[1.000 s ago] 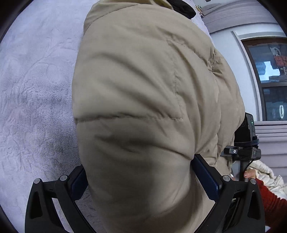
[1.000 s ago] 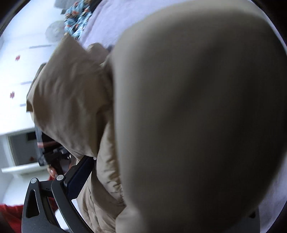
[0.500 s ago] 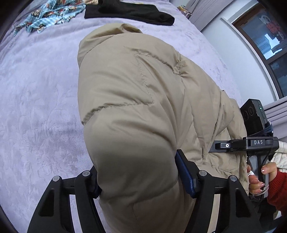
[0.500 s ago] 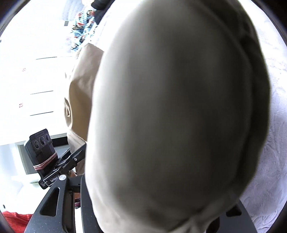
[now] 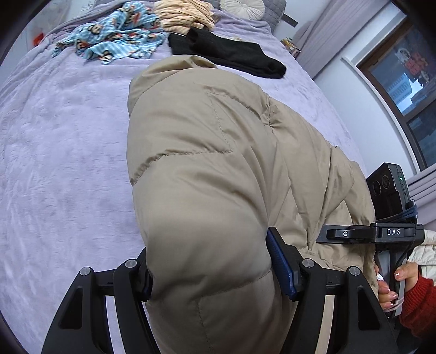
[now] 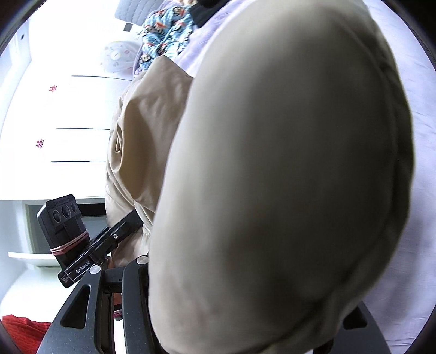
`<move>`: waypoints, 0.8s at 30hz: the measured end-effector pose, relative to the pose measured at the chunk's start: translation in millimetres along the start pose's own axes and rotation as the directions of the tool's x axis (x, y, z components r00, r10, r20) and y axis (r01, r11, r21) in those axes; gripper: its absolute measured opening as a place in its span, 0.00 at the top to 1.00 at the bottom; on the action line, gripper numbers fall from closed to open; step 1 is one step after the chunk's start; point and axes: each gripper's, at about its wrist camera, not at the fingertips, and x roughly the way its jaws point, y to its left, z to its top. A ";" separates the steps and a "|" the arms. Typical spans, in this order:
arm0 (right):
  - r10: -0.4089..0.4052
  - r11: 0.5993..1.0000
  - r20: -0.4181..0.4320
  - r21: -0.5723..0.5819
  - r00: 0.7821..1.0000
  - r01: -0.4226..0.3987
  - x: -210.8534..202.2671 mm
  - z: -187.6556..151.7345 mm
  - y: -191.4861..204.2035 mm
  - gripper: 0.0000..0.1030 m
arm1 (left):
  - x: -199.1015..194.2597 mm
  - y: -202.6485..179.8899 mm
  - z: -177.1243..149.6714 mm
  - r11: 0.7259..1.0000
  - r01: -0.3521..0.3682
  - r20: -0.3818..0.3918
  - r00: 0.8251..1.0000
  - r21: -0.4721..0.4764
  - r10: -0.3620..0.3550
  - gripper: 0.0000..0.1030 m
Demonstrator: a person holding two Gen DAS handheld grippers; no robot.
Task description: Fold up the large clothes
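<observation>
A beige puffer jacket (image 5: 207, 168) lies bunched lengthwise on the lilac bed cover (image 5: 54, 168). My left gripper (image 5: 215, 269) is shut on a thick fold of the jacket's near end, with a blue pad (image 5: 280, 264) pressed into it. My right gripper (image 6: 245, 299) is shut on another bulge of the same jacket (image 6: 286, 177), which fills most of the right wrist view and hides its right finger. The right gripper also shows in the left wrist view (image 5: 376, 234), at the jacket's right edge. The left gripper shows in the right wrist view (image 6: 90, 256).
At the far end of the bed lie a blue cartoon-print garment (image 5: 114, 35), a black garment (image 5: 226, 51) and a peach striped one (image 5: 185, 16). A window (image 5: 408, 89) and wall are to the right. White drawers (image 6: 62, 130) stand beyond the bed's left side.
Both grippers have kept hold of the jacket and tilted down toward the bed. The jacket has come lower and more of the bed's far end is in sight. The jaws have closed tighter on the fold.
</observation>
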 end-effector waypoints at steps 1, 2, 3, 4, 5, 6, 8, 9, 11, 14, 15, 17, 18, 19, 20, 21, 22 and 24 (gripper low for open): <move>-0.007 1.000 0.007 -0.005 1.000 0.007 5.9 -4.2 8.5 0.47 | -4.2 18.0 0.3 1.000 0.002 0.002 1.000 -0.003 -0.002 0.33; -0.012 1.000 0.015 -0.011 1.000 0.012 17.8 -4.9 21.5 0.47 | -7.6 31.4 2.8 1.000 0.002 0.006 1.000 -0.006 -0.002 0.33; -0.014 1.000 0.018 -0.017 1.000 0.014 27.0 -5.9 30.6 0.47 | -13.6 44.6 3.6 1.000 0.002 0.011 1.000 -0.008 -0.001 0.33; -0.015 1.000 0.019 -0.025 1.000 0.016 41.0 -6.4 43.1 0.47 | -19.6 62.1 4.9 1.000 -0.003 0.016 1.000 -0.008 0.003 0.33; -0.015 0.999 0.020 -0.028 1.000 0.016 55.7 -7.7 54.8 0.47 | -23.2 80.7 6.3 1.000 -0.010 0.018 1.000 -0.009 0.010 0.33; -0.016 0.999 0.021 -0.028 1.000 0.017 66.6 -10.2 62.2 0.47 | -25.4 95.5 6.6 1.000 -0.018 0.017 1.000 -0.015 0.019 0.33; -0.021 0.999 0.020 -0.026 1.000 0.022 80.3 -19.5 70.1 0.47 | -28.2 127.1 10.9 0.999 -0.042 0.011 0.999 -0.031 0.042 0.33; -0.027 0.999 0.019 -0.028 0.999 0.028 89.2 -19.8 76.2 0.47 | -30.9 142.2 11.6 0.998 -0.056 0.011 0.998 -0.040 0.056 0.33; -0.044 0.998 0.011 -0.037 0.999 0.044 106.3 -12.7 87.6 0.47 | -30.7 166.2 12.7 0.996 -0.079 0.020 0.997 -0.051 0.080 0.33; -0.100 0.992 -0.003 -0.072 0.995 0.100 132.2 -4.1 104.5 0.47 | -15.2 201.7 10.6 0.991 -0.091 0.009 0.996 -0.100 0.092 0.32; -0.127 0.989 -0.009 -0.082 0.992 0.126 138.2 -0.9 105.0 0.45 | -6.0 213.1 8.3 0.987 -0.100 -0.012 0.995 -0.123 0.100 0.30; -0.190 0.980 -0.031 -0.072 0.981 0.188 128.4 -13.1 87.2 0.41 | 4.4 229.5 2.8 0.980 -0.102 -0.041 0.994 -0.173 0.096 0.28; -0.215 0.976 -0.049 -0.052 0.975 0.212 131.1 -12.7 81.4 0.36 | 3.6 233.4 2.2 0.977 -0.094 -0.045 0.995 -0.189 0.087 0.28; -0.227 0.974 -0.058 -0.035 0.972 0.225 128.6 -19.4 71.4 0.35 | -1.4 234.9 1.4 0.976 -0.095 -0.043 0.995 -0.194 0.088 0.28; -0.241 0.971 -0.057 -0.024 0.969 0.240 121.3 -22.4 69.4 0.35 | -8.3 235.3 2.6 0.977 -0.112 -0.033 0.994 -0.184 0.107 0.28; -0.255 0.967 -0.048 -0.021 0.966 0.255 112.8 -25.5 69.7 0.34 | -17.2 234.7 4.7 0.977 -0.140 -0.016 0.990 -0.162 0.139 0.28; -0.274 0.962 -0.034 -0.019 0.961 0.274 99.2 -30.8 69.6 0.34 | -28.2 233.4 7.0 0.976 -0.169 0.014 0.985 -0.138 0.172 0.28; -0.332 0.943 0.008 -0.015 0.943 0.332 65.4 -42.8 69.4 0.32 | -48.5 236.6 17.0 0.970 -0.219 0.084 0.970 -0.108 0.228 0.28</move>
